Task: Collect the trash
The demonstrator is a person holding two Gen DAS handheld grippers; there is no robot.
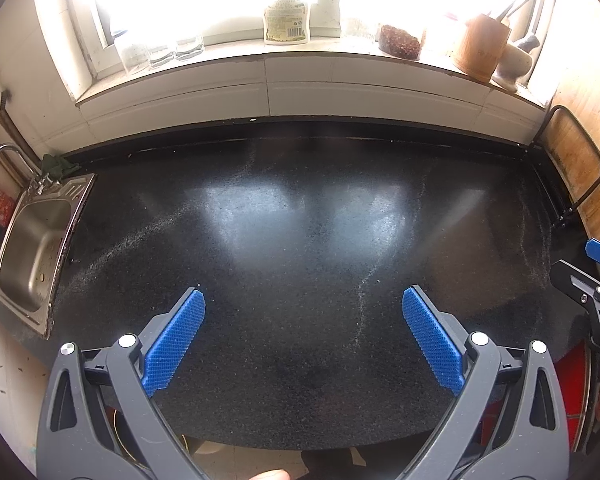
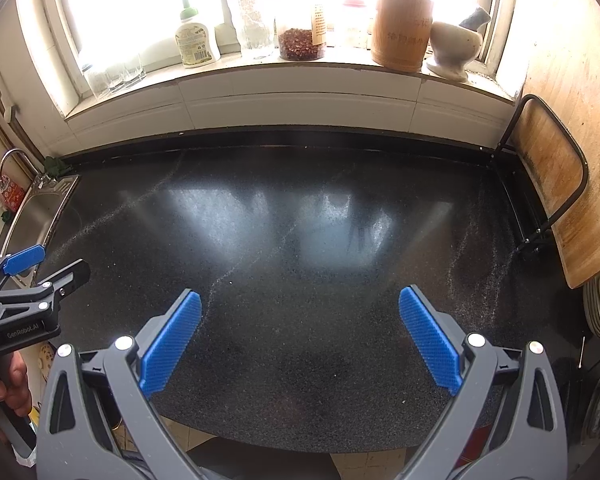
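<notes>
The left gripper (image 1: 303,336) and the right gripper (image 2: 300,334) hover above the dark counter (image 1: 300,220), jaws wide apart and holding nothing. The sink (image 1: 32,248) bounds the counter on the left, a cutting board (image 2: 548,168) on the right. No trash can be made out; the window glare hides the sill's details.

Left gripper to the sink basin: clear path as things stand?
Probably yes. The left gripper is open and empty, the sink lies to its left, and only bare countertop lies between them.
</notes>
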